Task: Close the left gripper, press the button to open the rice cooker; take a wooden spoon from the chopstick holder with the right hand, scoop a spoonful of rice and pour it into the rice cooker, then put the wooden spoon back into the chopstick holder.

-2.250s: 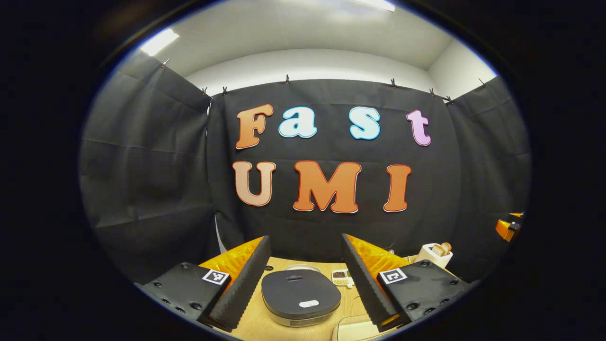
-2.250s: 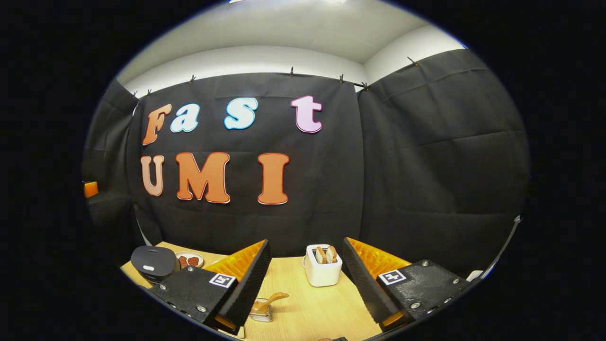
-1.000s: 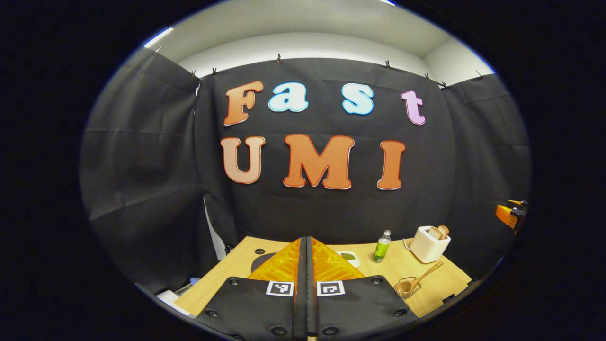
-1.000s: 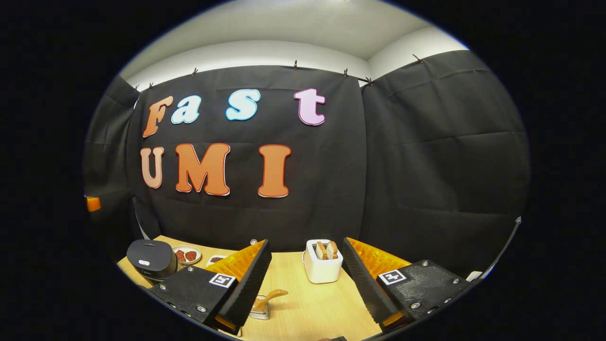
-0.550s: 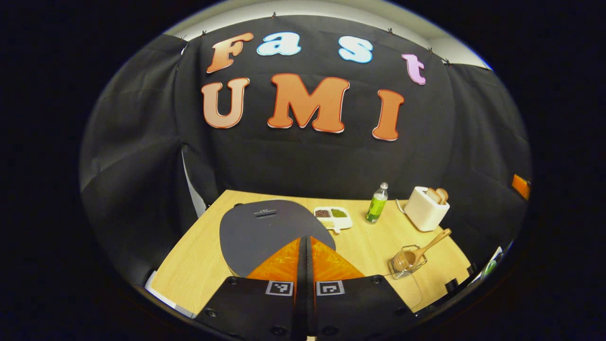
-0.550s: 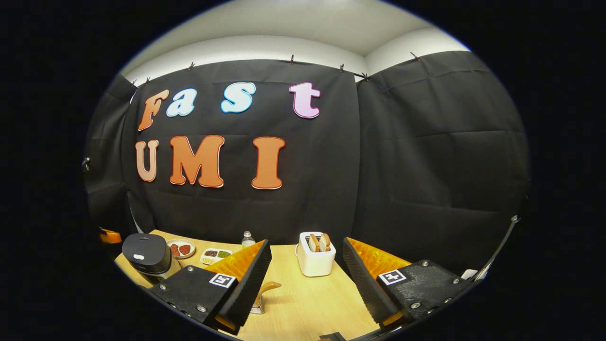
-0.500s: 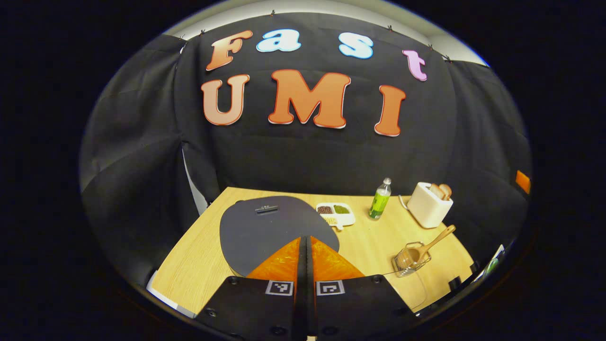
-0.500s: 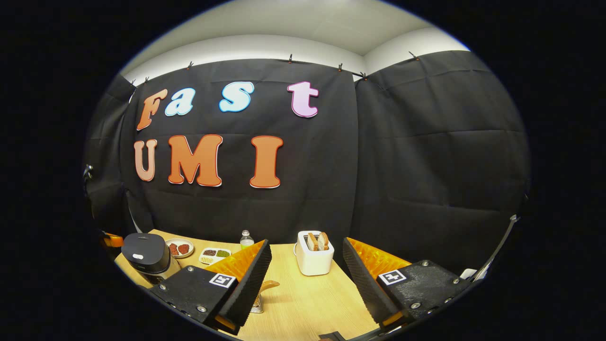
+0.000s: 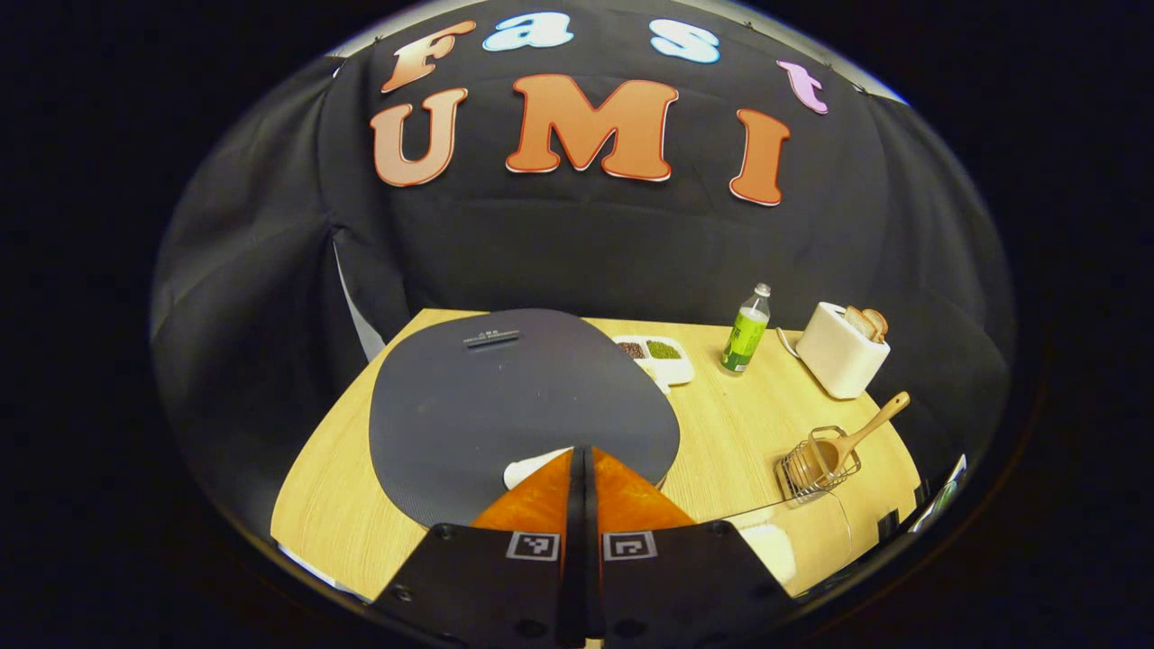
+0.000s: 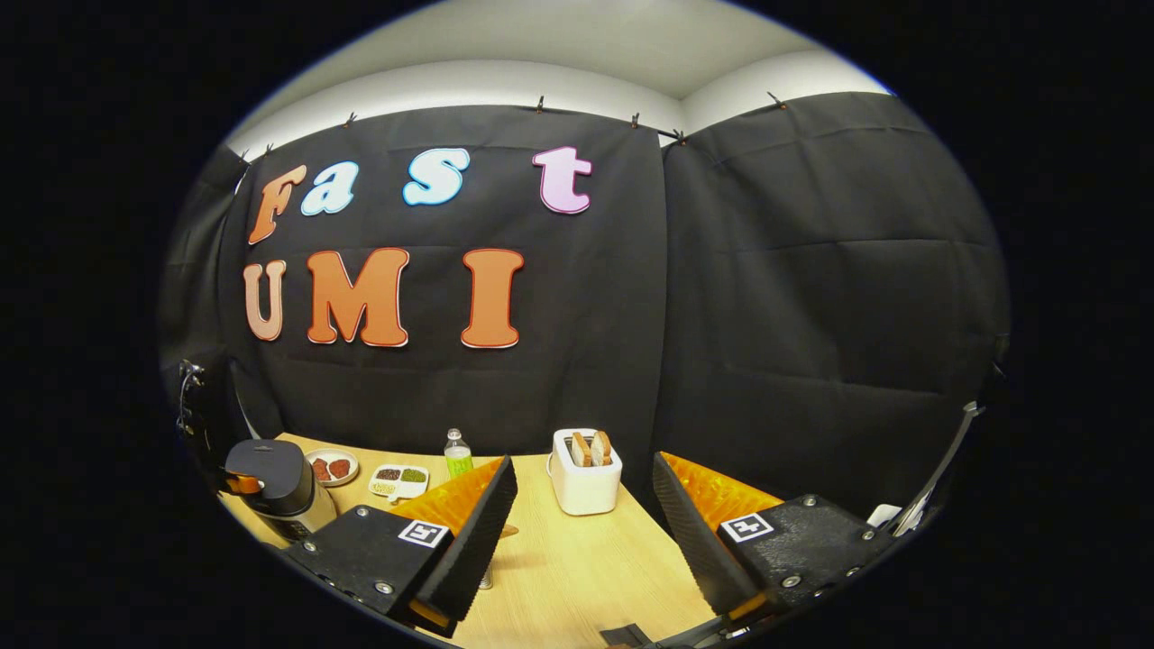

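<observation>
The rice cooker's dark grey lid (image 9: pixel 505 397) lies shut just below my left gripper (image 9: pixel 581 452). That gripper is shut, with nothing between its orange fingers, and its tips sit at the lid's white button (image 9: pixel 526 470), half hiding it. A wooden spoon (image 9: pixel 856 433) leans in the wire chopstick holder (image 9: pixel 816 460) at the table's right. My right gripper (image 10: pixel 581 464) hangs open and empty above the table. In the right gripper view the rice cooker (image 10: pixel 270 482) stands far left, and my left finger hides most of the holder.
On the wooden table (image 9: pixel 721 442) stand a divided dish of grains (image 9: pixel 663 351), a green bottle (image 9: pixel 745 329) and a white toaster (image 9: pixel 838 351) with bread. A small plate of red food (image 10: pixel 329 467) sits behind the cooker. A pale object (image 9: pixel 771 552) lies near the front edge.
My left gripper went from open to shut, tipped downward and came down onto the cooker's lid at the button. My right gripper stayed open and drifted only a little.
</observation>
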Demonstrator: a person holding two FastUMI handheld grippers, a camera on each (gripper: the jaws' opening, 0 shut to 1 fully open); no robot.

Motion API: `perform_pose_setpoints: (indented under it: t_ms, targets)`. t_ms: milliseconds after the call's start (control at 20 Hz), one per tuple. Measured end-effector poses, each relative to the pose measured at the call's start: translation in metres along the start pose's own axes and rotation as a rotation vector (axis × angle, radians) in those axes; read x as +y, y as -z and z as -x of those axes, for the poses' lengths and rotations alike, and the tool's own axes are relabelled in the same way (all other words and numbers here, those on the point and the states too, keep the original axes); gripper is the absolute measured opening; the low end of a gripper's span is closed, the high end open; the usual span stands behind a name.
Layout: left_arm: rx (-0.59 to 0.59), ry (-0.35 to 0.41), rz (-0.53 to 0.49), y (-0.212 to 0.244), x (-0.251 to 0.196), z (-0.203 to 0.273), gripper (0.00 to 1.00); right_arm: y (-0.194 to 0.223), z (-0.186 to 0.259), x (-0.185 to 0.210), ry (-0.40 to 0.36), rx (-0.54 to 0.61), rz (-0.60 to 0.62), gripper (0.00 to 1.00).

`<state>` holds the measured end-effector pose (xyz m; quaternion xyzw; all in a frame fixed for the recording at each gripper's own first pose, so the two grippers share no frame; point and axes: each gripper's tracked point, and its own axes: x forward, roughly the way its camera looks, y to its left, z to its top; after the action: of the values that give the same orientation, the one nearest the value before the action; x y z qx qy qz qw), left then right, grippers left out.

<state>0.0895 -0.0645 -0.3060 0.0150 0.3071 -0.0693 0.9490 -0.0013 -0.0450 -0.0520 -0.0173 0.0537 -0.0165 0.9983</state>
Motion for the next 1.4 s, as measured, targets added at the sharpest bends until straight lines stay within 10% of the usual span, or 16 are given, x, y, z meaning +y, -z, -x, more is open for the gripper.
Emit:
perform_pose_setpoints:
  t_ms: [850, 1100, 1400]
  targets:
    - [0.306, 0.160, 0.093, 0.001, 0.003, -0.004, 0.01, -0.003, 0.014, 0.031, -0.111, -0.031, -0.067, 0.94]
    - [0.315, 0.104, 0.069, 0.000, 0.003, 0.000, 0.04, -0.005, 0.020, 0.016, -0.097, -0.033, -0.106, 0.94]
    - [-0.045, 0.018, -0.021, -0.136, -0.003, 0.051, 0.00, -0.013, 0.019, 0.007, -0.086, -0.059, -0.113, 0.94]
